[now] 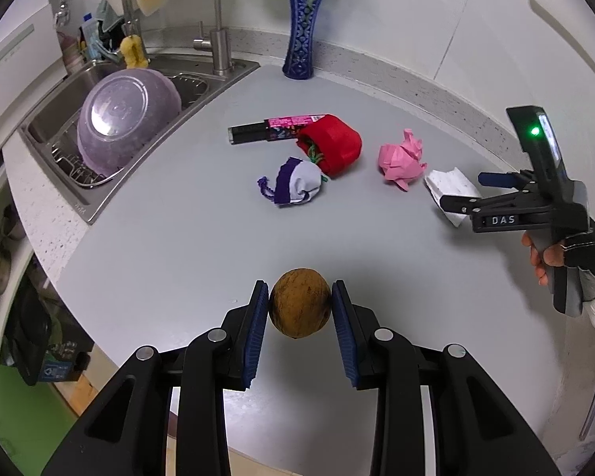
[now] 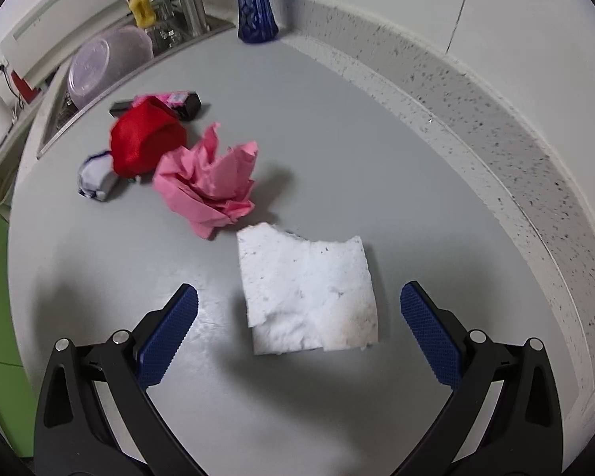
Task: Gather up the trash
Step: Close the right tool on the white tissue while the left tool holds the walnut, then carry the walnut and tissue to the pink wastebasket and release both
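White tissue (image 2: 309,293) between spread fingers (image 2: 430,329)

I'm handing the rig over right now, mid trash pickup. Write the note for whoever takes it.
Left gripper: shut on the round brown nut-like ball, held above the grey countertop.
Right gripper: open, empty, straddling the torn white paper towel piece, not gripping yet.
On the counter: crumpled pink paper, red fabric pouch, white and purple cloth pouch, black and pink tube, blue patterned vase.
Done: ball picked up.
Left: bin it, take towel and pink paper. No bin in view.
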